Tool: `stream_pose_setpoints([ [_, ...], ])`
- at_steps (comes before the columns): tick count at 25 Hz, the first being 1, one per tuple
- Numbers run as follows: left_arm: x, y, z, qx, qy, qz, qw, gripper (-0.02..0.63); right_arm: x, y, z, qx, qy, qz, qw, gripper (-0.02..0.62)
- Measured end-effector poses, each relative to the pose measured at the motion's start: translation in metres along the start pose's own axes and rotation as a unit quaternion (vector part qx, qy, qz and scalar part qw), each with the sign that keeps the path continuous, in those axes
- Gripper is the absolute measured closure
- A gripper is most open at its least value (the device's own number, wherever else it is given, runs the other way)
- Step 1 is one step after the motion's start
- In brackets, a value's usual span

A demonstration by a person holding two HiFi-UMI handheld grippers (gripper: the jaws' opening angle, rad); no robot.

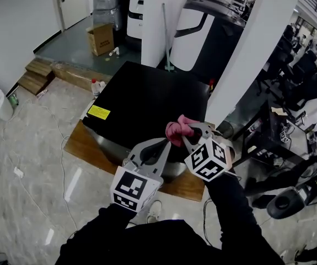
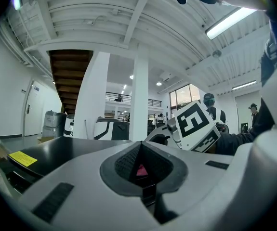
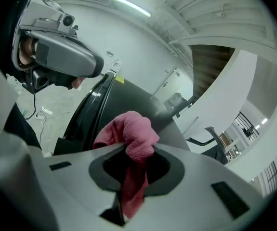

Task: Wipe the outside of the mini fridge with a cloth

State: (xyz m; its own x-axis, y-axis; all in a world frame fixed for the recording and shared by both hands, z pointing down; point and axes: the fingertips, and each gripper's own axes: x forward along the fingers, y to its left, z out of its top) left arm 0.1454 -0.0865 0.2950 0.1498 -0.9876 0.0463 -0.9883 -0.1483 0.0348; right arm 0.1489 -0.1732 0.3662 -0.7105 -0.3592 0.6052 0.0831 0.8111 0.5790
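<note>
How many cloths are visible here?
1: the pink cloth, clamped in the right gripper by the black mini fridge. A bit of it also shows between the shut jaws of the left gripper.

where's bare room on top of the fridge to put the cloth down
The mini fridge top is bare from the yellow sticker across to its back right corner. Its near edge is crowded: left gripper and right gripper meet there on the pink cloth.
</note>
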Motion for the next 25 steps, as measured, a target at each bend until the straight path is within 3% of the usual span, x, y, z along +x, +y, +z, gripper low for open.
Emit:
stream_pose_setpoints([
  [14,0.060,0.003,0.031,0.009,0.011,-0.028,0.9995,0.601,0.058,-0.081,-0.023,0.014,0.005,-0.013,1.000,0.537],
  [25,0.104,0.029,0.053,0.017,0.008,-0.019,0.9996,0.601,0.114,-0.161,-0.049,0.023,0.021,-0.034,0.999,0.536],
])
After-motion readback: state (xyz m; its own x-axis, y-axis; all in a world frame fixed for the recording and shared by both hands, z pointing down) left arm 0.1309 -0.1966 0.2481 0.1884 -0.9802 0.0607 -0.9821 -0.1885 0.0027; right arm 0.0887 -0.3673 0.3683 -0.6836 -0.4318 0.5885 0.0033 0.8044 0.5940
